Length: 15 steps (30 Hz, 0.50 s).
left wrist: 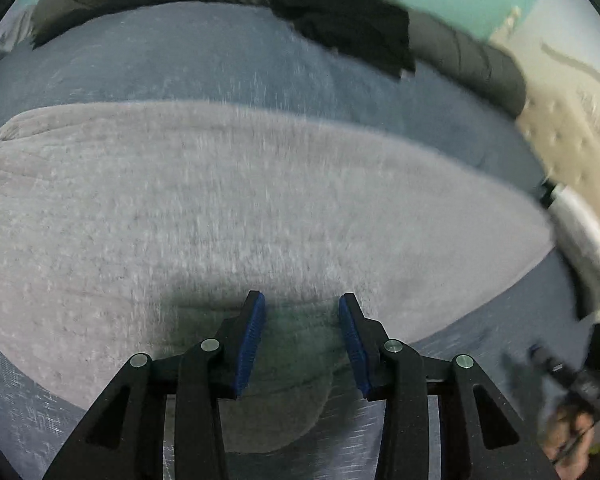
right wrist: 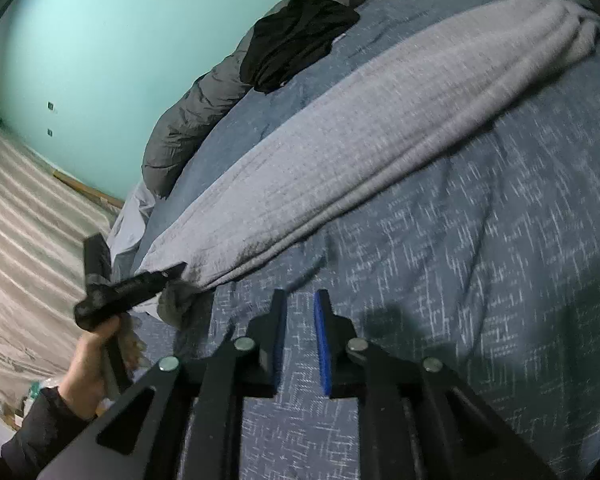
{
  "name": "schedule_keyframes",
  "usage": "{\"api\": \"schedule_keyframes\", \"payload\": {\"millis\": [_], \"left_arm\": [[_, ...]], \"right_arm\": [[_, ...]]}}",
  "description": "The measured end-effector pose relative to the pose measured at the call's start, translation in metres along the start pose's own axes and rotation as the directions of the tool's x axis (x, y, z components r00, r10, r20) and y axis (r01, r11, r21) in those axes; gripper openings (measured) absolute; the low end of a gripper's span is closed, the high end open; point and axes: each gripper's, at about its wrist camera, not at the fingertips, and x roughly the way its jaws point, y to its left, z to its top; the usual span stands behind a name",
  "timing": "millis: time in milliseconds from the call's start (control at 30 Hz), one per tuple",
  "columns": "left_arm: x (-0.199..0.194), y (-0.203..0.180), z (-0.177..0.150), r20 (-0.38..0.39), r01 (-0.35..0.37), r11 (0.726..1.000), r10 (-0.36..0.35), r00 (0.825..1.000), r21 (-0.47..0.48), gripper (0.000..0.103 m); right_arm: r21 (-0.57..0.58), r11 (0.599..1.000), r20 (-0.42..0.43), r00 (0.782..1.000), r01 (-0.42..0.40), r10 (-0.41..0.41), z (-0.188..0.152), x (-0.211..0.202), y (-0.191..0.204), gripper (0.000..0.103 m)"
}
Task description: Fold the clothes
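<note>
Left wrist view: the left gripper (left wrist: pixel 302 306) hovers with jaws parted wide and empty — over the near edge of the grey garment (left wrist: pixel 236 200), a long band across the blue bed (left wrist: pixel 180 64). The right gripper (right wrist: pixel 300 300), jaws narrowly apart, holds nothing over bare cover beside the garment. Its stacked layers could slip — a one-layer pinch would drag them askew.

grey garment (left wrist: pixel 236 216) | waffle-textured knit, lying flat as a long folded band (layered edges showing in the right wrist view (right wrist: pixel 340 148)) | stretching sideways just ahead of the left gripper (left wrist: pixel 302 308) | one rounded end lying between that gripper's spread fingers
</note>
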Motion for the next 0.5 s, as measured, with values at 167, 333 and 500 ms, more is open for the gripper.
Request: {"api": "schedule_keyframes", "payload": {"millis": [167, 333, 500], "left_arm": [[0.004, -0.012, 0.0, 0.019, -0.061, 0.997, 0.06, 0.998, 0.057, 0.042], [0.0, -0.017, 0.001, 0.056, -0.102, 0.992, 0.098, 0.994, 0.075, 0.042], [-0.016, -0.008, -0.007, 0.111, -0.072, 0.997, 0.072, 0.991, 0.003, 0.045]], "right_arm": [[0.042, 0.999, 0.009, 1.0, -0.021, 0.021, -0.007, 0.001, -0.011, 0.015], [0.055, 0.998, 0.012, 1.0, -0.023, 0.022, -0.005, -0.005, -0.019, 0.015], [0.03, 0.998, 0.037, 0.997, 0.064, -0.065, 0.024, -0.028, -0.033, 0.039]]}}
